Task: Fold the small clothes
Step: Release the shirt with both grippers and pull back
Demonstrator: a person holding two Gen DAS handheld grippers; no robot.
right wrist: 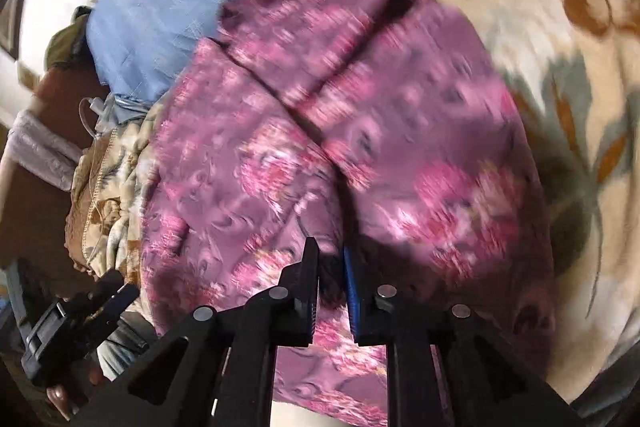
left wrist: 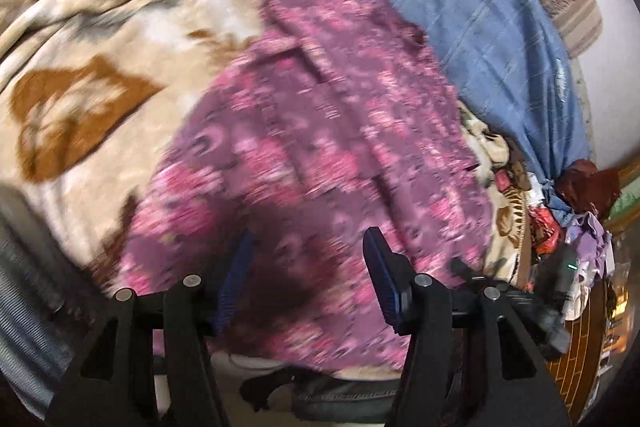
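Cream blanket (left wrist: 100, 39) carries the pink floral garment (left wrist: 320, 131), beside a blue quilt (left wrist: 480, 11) at its far edge. Garment looks light and limp; better taken at hems. Left gripper (left wrist: 306, 283) stands apart, empty; right gripper (right wrist: 331, 279) is clamped on the garment's near edge.

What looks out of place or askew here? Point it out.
Nothing damaged or spilled. The purple floral garment lies unevenly folded, one layer crossing diagonally over another on the rumpled beige blanket. The right tool looks shut on it; the left tool is open.
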